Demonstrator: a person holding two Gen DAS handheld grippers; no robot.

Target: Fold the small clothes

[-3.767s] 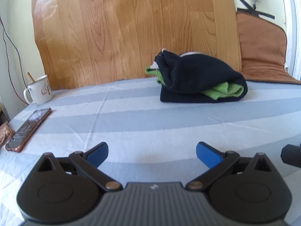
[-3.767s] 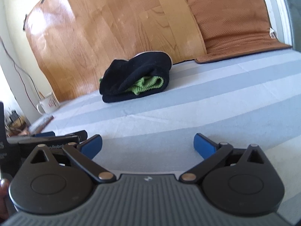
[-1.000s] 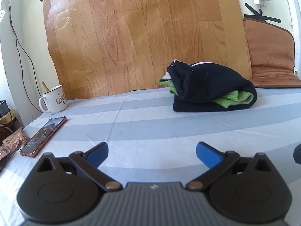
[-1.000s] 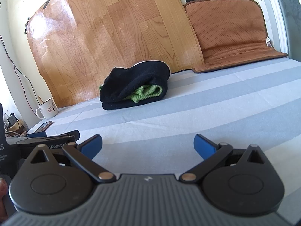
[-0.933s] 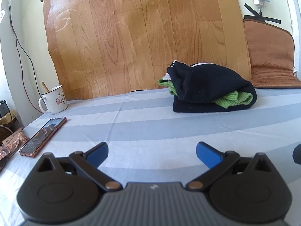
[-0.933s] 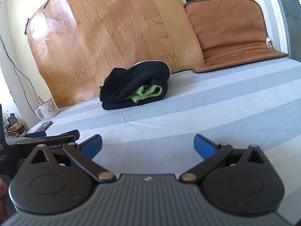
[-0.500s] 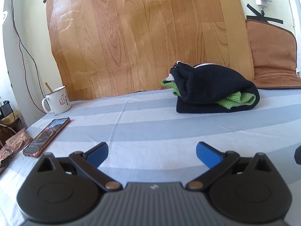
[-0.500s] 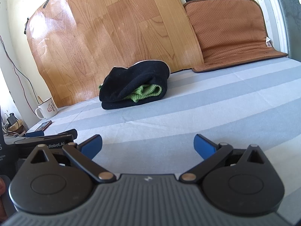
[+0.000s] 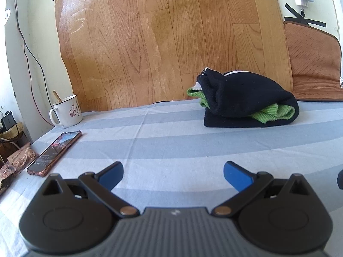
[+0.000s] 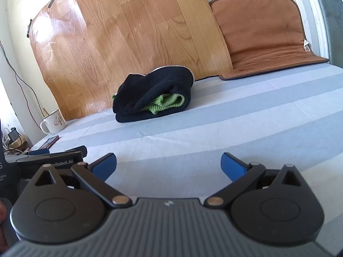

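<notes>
Nearest to you, your left gripper (image 9: pixel 173 175) has its blue fingers spread wide with nothing between them, low over the striped sheet (image 9: pixel 171 141). Your right gripper (image 10: pixel 169 164) is the same: spread wide, holding nothing, with bare sheet under it. In the right view you can see part of the left tool just to its left. A bit farther, on the near left, a phone (image 9: pixel 55 150) lies flat on the sheet. Farther left, near the wall, stands a white mug (image 9: pixel 66 111) with a stick poking out of the top; you cannot see if there is a drink in it. Beyond the open sheet, in the middle and a little right, sits the bundle of clothes (image 9: pixel 246 102), well away from both grippers. It is a black fleece piece wrapped over a green knit piece (image 9: pixel 272 112), and the green peeks out at the right end and the far left end. It looks soft, light and floppy, so it will sag and could slide apart when you lift it. The black edge on top at the left end looks like a good place to pinch, and not the round fat fold. Behind it stand a wooden board (image 9: pixel 171 42) and a brown mat (image 9: pixel 313 64) against the wall.
</notes>
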